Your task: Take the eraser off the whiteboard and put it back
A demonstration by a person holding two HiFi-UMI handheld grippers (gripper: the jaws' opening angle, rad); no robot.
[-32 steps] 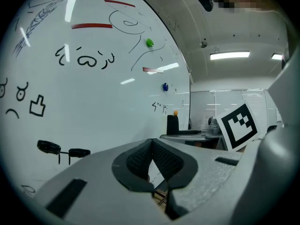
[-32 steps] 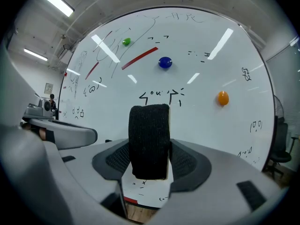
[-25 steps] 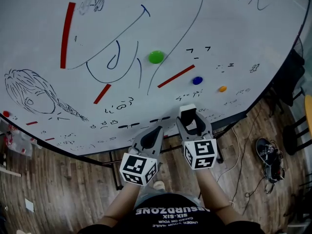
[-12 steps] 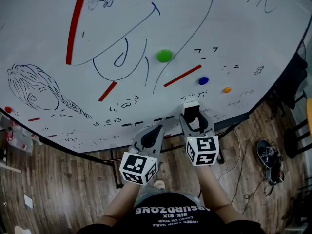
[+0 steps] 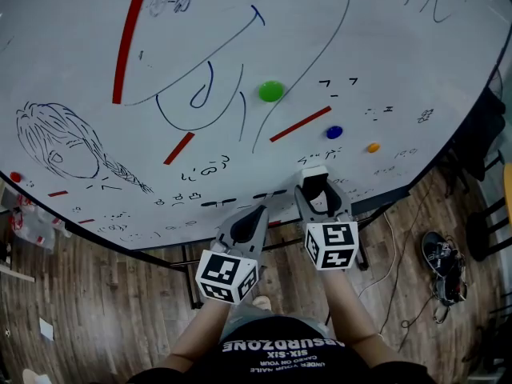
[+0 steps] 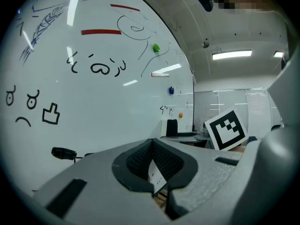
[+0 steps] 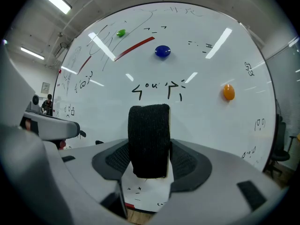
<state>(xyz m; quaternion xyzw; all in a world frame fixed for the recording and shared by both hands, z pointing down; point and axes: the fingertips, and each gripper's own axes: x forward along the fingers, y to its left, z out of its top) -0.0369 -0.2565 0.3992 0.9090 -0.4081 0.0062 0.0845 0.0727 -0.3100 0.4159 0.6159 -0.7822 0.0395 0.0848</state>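
The right gripper [image 5: 314, 189] is clamped on the black felt eraser with a pale back [image 7: 149, 139]. Its jaws stand wide, one dark ribbed pad pressing each flat side, so the block stands upright between them. The eraser sits close in front of the lower part of the large white whiteboard [image 5: 72, 70], just below a small scribble of black marks. Whether it touches the surface cannot be told. In the head view its pale top edge [image 5: 313, 172] lies against the board's bottom strip.

The left gripper [image 5: 259, 212] is level beside it, a little lower in that view, its jaws closed tip against tip.

The board carries a round green magnet [image 5: 271, 91], a round blue magnet [image 5: 334, 132] and a smaller round orange magnet [image 5: 373, 147], all above the eraser and apart from it. Three red strips [image 5: 300, 124] lie among blue curves. A black line drawing of a braided head [image 5: 64, 146] is at the left. Brown wood-plank floor [image 5: 96, 294] shows below the board.
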